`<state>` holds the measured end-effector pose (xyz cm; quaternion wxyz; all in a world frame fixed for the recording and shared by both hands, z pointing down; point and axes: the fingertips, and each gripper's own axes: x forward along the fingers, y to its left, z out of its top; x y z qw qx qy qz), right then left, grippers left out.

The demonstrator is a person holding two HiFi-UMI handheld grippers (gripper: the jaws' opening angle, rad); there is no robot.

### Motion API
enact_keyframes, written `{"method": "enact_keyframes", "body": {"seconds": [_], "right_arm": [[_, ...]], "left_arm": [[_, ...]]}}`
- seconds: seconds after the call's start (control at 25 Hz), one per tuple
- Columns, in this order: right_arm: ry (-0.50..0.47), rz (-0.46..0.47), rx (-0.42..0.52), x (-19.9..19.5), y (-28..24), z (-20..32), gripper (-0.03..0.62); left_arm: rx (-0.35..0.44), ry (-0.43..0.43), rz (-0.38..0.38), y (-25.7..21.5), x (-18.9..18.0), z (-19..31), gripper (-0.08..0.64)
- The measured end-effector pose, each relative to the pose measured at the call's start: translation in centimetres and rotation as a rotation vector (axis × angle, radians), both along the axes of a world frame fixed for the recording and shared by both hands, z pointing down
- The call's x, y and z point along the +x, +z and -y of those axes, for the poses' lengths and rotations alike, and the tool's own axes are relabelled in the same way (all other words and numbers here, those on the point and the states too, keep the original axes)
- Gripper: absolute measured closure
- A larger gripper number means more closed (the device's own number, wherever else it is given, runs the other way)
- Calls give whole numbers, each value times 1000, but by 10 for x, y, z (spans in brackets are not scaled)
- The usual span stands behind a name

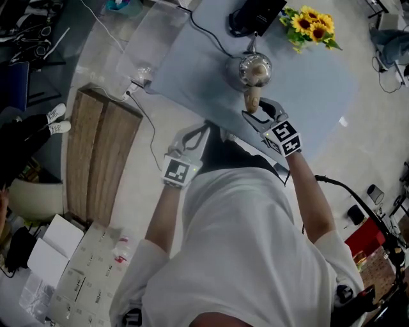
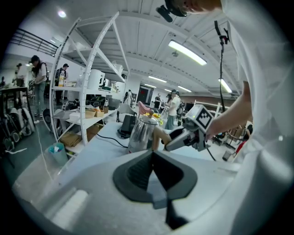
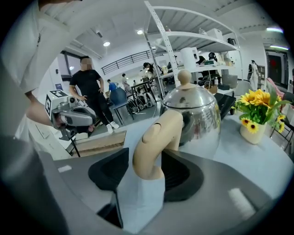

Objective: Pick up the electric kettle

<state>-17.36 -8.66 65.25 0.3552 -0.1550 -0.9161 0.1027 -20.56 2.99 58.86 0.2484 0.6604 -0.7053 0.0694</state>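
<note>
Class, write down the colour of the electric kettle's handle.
The handle is pale beige, on a shiny silver kettle; the right gripper view shows it best.

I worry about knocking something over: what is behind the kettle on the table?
Behind the kettle sit a black device and a bunch of sunflowers, both apart from it. The table close against its far side is covered by its body.

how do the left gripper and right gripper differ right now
The left gripper has its jaws together with nothing between them; the right gripper has its jaws wide apart around the kettle's tan handle, not clamped on it. The left gripper sits back at the table's near edge, away from the kettle; the right gripper is right at it. Both point toward the kettle.
</note>
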Motion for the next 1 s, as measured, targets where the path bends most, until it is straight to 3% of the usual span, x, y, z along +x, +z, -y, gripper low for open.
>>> {"method": "enact_keyframes", "body": {"seconds": [0.52,0.76,1.0], "right_arm": [[-128,-32,-24,-17,20,-22,383],[-165,-34,12,-20,24,-28,404],[-164,-14,67,-22,25,-24,466]], "left_arm": [[-26,-25,-5,6,-15,-6,558],[-30,-33,-8,5,-22,-6,558],[-39,-21,-14,5,-21,-6,558]]}}
